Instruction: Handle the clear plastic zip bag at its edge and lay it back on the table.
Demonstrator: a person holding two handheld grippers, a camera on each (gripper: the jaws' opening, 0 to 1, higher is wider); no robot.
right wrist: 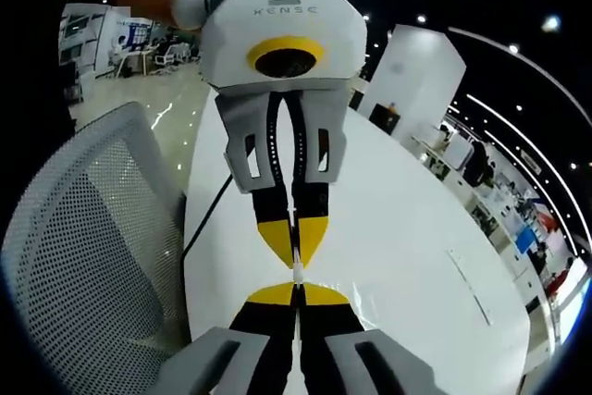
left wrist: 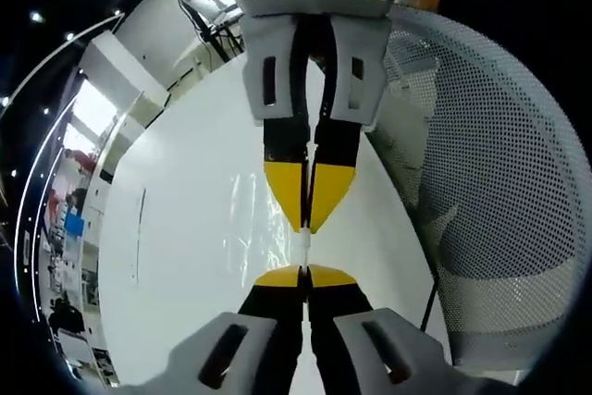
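Above the white table (left wrist: 176, 256), two grippers tip to tip, left gripper (left wrist: 303, 273) and right gripper (right wrist: 297, 286) both clamped on the bag's (left wrist: 250, 205) thin edge, clear bag stretched over the tabletop, mesh chair (left wrist: 499, 182) beside the table.

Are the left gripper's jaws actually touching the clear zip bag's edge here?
Touching. In the left gripper view, the left gripper has its yellow tips shut on the thin edge of the zip bag, which runs up into the right gripper facing it.
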